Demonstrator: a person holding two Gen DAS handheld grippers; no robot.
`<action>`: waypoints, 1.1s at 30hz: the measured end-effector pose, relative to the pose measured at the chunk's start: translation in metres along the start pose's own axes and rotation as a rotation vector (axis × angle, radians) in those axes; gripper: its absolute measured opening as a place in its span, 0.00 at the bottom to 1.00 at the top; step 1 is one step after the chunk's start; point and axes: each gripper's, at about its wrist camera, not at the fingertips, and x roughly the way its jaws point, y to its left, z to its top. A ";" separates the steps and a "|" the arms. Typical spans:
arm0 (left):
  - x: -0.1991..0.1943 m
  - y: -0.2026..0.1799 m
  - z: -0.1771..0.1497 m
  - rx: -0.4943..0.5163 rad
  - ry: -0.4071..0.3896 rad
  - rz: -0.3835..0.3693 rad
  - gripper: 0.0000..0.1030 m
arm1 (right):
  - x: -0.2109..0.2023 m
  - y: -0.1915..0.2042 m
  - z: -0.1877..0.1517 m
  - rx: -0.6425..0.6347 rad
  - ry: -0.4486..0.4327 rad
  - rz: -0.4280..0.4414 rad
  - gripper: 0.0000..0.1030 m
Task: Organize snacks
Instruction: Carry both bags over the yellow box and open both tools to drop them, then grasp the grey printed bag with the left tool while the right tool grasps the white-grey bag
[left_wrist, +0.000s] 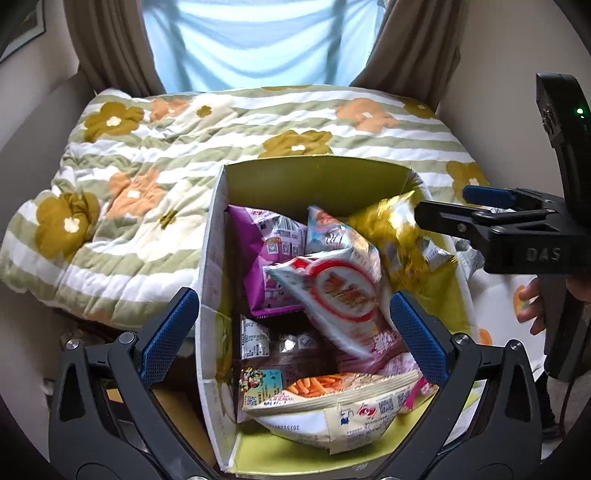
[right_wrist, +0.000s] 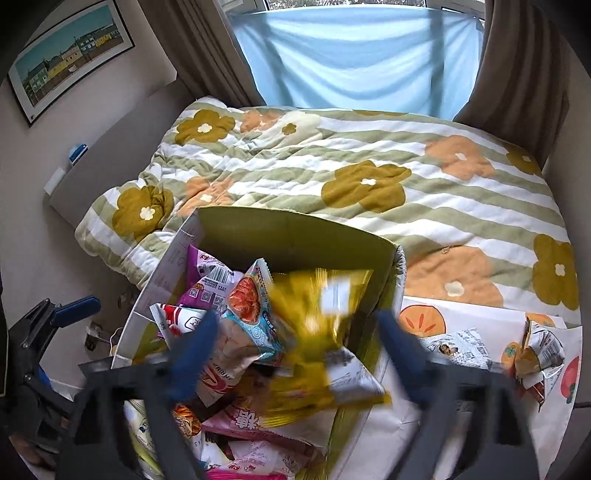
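- Both claws stood wide open over the snack box (left_wrist: 214, 258): the right gripper (right_wrist: 295, 332) held nothing between its blue pads, with a blurred gold snack bag (right_wrist: 314, 325) loose just ahead of them, while the left gripper (left_wrist: 291, 332) was likewise empty, its fingers straddling the box's near-left wall.
- Most of the work looked done. The box was heaped with packets: a purple bag (left_wrist: 269, 251) at the back, a red-and-white bag (left_wrist: 340, 291) on top, an orange-stick snack bag (left_wrist: 332, 391) nearest, and the gold one tipping in at the right side.
- At least two packets were left outside, on the fruit-print cloth (right_wrist: 461, 314) to the box's right: a grey-printed packet (right_wrist: 458, 347) and an orange packet (right_wrist: 535, 354) further out.
- The box's tall olive back wall (right_wrist: 295, 236) and its white left wall were the edges to clear; the pile stood near the rim, so little room remained inside.
- Beyond lay the flowered quilt (right_wrist: 369, 166), broad and free of obstacles.
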 end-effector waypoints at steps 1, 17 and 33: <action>-0.001 -0.001 -0.001 0.003 0.000 0.003 0.99 | -0.001 0.000 -0.004 0.001 -0.002 0.001 0.97; -0.033 -0.039 0.013 0.037 -0.076 -0.067 0.99 | -0.059 -0.007 -0.019 0.040 -0.084 -0.025 0.97; -0.008 -0.207 0.034 -0.006 -0.087 -0.099 0.99 | -0.132 -0.159 -0.039 -0.064 -0.094 -0.126 0.97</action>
